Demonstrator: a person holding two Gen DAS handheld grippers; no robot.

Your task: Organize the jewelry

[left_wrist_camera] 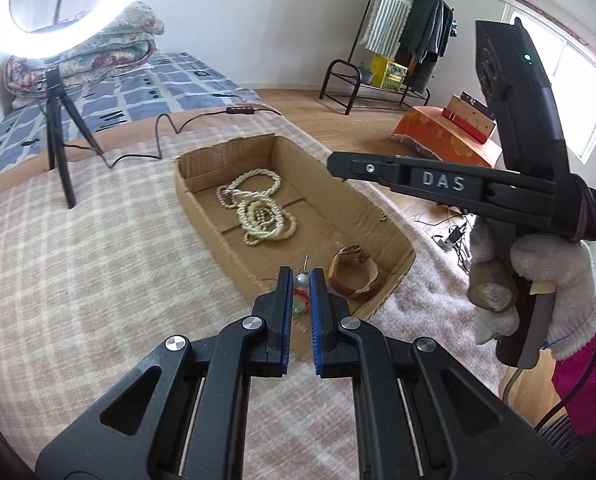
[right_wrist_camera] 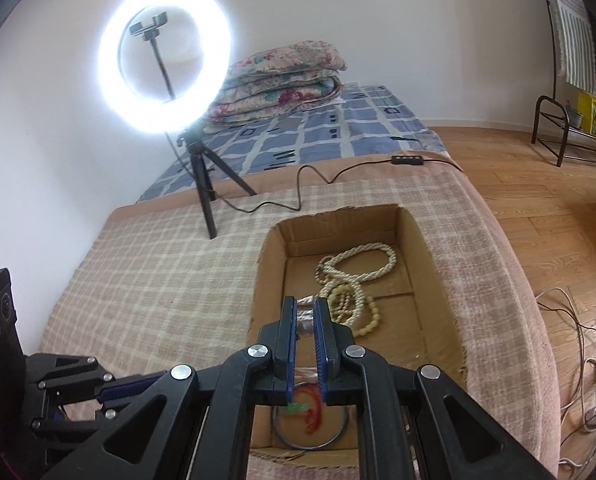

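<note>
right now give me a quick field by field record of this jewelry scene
surface: plaid blanket over a bed
container: open cardboard box on the blanket
in box, far half: cream bead necklaces in a heap
in box, near end: wide bangle; thin ring bangle; red and green piece
left gripper: jaws shut on a silver ball earring, over the box's near end
right gripper: jaws near shut; held item unclear
lighting: ring light on a tripod, lit

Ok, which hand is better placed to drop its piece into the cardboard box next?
Probably the right. The right tongs, shut on a blurred silvery piece, hang over the cardboard box floor. The left tongs, pinching a silver ball stud, sit at the box's near edge.
</note>
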